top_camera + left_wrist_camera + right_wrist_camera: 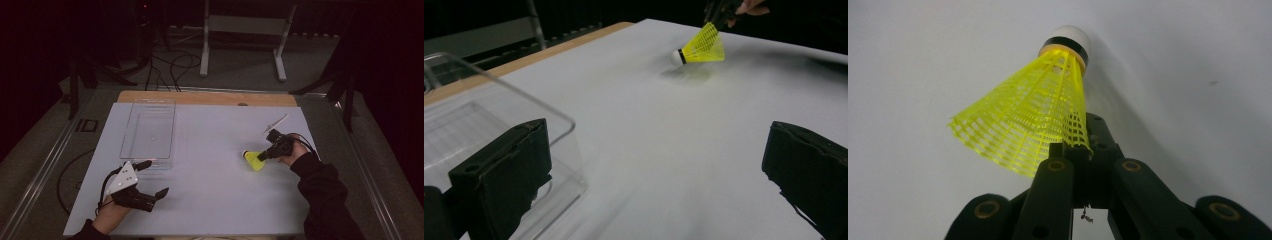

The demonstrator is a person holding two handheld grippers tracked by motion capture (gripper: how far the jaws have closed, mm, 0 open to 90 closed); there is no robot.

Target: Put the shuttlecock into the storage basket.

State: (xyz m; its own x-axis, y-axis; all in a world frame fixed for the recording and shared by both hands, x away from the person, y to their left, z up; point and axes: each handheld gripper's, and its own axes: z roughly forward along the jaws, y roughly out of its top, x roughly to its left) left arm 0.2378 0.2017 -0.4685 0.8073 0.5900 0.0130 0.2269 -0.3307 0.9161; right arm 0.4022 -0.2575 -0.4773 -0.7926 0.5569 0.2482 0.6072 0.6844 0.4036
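High view: the right gripper (264,155) pinches a yellow shuttlecock (254,160) just above the surface (210,195), well apart from the clear tray (148,131), presumably its destination.

Left gripper view: the left gripper (654,165) is spread, idle beside the tray.

Right gripper view: jaws pressed on the skirt's rim.

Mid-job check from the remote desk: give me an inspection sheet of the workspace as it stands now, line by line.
Surface: pale sheet on a wooden table, flat.
Job's things: yellow shuttlecock held by its skirt edge, white cork pointing away from the tool; clear plastic tray empty, at the sheet's far left.
Clutter: a thin white stick lies beyond the right hand.
Grippers: left tool open, hovering near the tray's near end; right tool shut on the shuttlecock's skirt.
Cables: black leads on the floor beyond the table; one loop left of it.
Surroundings: dark room, grey metal stand behind.
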